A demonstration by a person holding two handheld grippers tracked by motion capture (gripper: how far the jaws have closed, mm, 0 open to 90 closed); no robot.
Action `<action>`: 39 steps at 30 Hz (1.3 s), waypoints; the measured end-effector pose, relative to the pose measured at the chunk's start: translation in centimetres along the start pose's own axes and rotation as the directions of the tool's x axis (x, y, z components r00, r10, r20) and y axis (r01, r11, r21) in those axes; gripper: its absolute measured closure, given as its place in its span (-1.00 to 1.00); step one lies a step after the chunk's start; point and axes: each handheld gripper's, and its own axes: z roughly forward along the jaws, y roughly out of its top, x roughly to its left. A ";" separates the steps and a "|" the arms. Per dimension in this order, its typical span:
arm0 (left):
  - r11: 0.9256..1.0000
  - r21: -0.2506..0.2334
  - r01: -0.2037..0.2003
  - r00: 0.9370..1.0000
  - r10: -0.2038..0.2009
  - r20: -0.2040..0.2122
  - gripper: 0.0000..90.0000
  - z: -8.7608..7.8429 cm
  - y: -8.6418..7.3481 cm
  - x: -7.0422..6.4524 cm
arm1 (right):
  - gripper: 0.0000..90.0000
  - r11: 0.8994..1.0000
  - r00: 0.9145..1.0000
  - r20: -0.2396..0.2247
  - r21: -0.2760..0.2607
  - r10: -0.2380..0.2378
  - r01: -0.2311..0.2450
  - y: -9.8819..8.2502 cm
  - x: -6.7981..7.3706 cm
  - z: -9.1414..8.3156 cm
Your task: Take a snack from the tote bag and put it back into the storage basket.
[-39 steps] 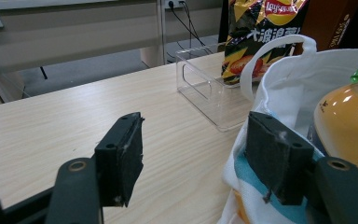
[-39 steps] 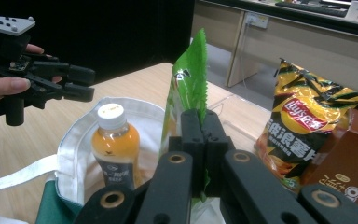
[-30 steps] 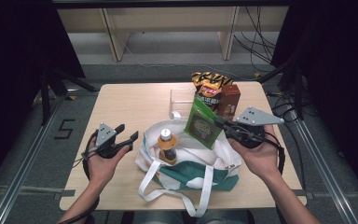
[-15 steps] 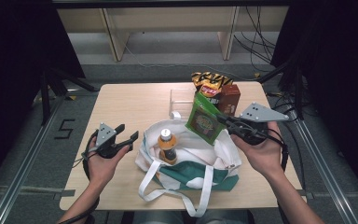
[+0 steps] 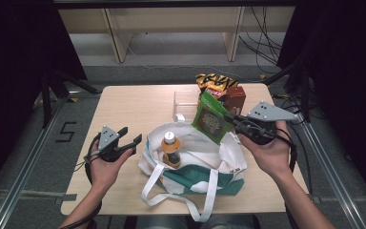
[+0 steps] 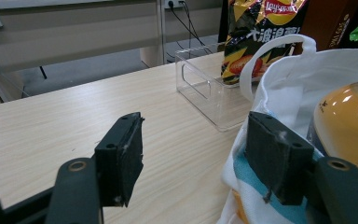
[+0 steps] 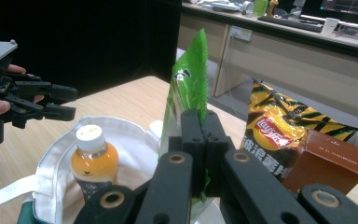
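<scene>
The light wooden table (image 5: pixel 133 105) in front of me carries a clear plastic bin (image 5: pixel 186 98) near its far edge. A black and yellow Lay's crisp bag (image 5: pixel 213 85) stands upright at the bin's right end; whether it is inside or just behind it I cannot tell. A brown carton (image 5: pixel 235 98) stands upright just beside the crisps, on their right. A small white roll (image 5: pixel 179 117) lies on the table just in front of the bin. Off the table to my left, a black "5" (image 5: pixel 66 131) marks the grey floor. Beyond the table stands a pale wooden bench (image 5: pixel 171 21), with dark cables (image 5: pixel 262 43) trailing over the floor near its right leg.
</scene>
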 end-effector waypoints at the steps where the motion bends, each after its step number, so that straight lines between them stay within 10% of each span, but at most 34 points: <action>1: 1.000 0.000 0.002 1.000 -0.002 -0.001 -0.19 0.0 0.0 0.0 | 1.00 1.000 1.000 0.000 0.001 0.000 0.000 0.0 0.0 0.0; 39: 1.000 -0.007 0.004 1.000 -0.003 0.005 -0.19 0.0 0.0 0.1 | 1.00 1.000 0.999 0.045 -0.010 -0.027 0.028 1.4 -1.6 0.5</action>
